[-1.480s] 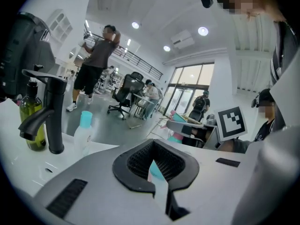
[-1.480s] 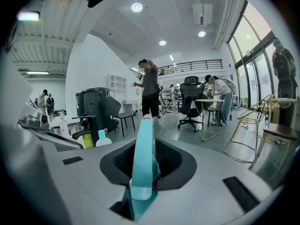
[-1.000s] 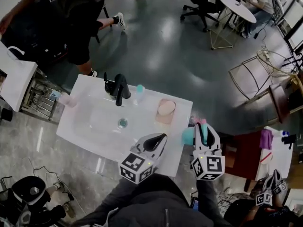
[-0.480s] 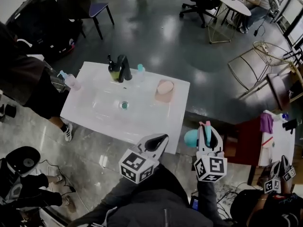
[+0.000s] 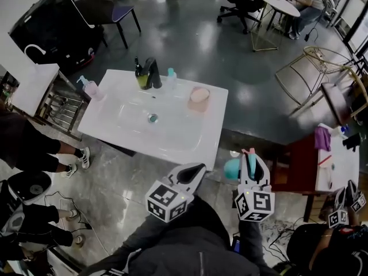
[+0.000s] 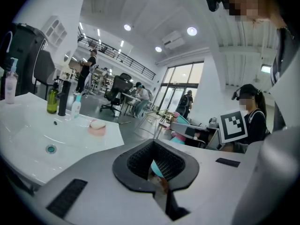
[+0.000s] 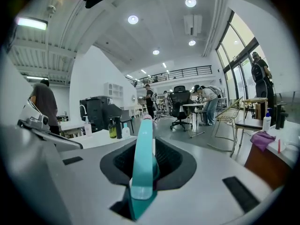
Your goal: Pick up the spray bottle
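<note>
Clearly, the spray bottle (image 5: 232,167) is not on the white washbasin top (image 5: 115,105). It is in the right gripper (image 5: 248,157), off the near right corner of the basin and above the grey floor. In the right gripper view the two jaws are closed on the bottle's narrow teal part (image 7: 142,163), which runs upright between them. The jaws are only a little apart, as much as this part is wide. In the head view the round teal body sits on the left side of the jaws, and a small pink tip shows at the front.

The left gripper (image 5: 192,170) is beside it, near but not touching. Its jaws are together with only a thin slit between them, and they hold nothing.

Each gripper carries a cube with black-and-white square markers (image 5: 167,201); these are patterns, not words.

At the far edge of the basin stand a black faucet (image 5: 154,73), a green bottle (image 5: 141,80) just beside it and a small bottle with a teal cap (image 5: 171,78). A pink dish (image 5: 199,98) is to the right, and a pink pump bottle (image 5: 92,88) is at the left corner. Any print on them is too small to read.
</note>
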{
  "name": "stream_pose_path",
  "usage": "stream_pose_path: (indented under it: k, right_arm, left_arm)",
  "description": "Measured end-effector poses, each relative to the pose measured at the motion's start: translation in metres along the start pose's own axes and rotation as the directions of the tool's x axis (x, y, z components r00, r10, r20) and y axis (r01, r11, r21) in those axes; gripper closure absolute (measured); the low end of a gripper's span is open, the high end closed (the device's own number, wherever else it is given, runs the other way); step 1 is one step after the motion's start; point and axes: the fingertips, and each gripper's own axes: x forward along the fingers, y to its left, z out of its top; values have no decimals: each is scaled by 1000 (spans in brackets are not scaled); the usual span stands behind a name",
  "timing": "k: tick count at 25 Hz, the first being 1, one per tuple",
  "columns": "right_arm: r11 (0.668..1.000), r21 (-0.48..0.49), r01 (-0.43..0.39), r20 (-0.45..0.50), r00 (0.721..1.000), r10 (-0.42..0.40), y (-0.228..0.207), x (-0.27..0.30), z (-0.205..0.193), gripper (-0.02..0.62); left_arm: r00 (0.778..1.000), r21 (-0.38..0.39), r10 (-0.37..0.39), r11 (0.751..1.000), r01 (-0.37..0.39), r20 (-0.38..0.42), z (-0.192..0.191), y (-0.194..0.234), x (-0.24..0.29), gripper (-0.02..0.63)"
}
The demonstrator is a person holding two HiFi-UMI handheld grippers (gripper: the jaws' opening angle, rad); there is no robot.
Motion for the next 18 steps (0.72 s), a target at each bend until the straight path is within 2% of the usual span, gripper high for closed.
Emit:
stream_pose_path:
  k: [10, 18]
  right_arm:
    - [1000, 19, -5, 18, 1000, 5, 8, -25, -9, 520]
    - [999, 40, -3, 19, 1000, 3, 10, -49, -11, 520]
  left_arm:
    - [1000, -4, 26, 1000, -26, 5, -11, -11, -19, 603]
    - [1000, 2, 13, 1000, -13, -4, -14, -32, -25, 603]
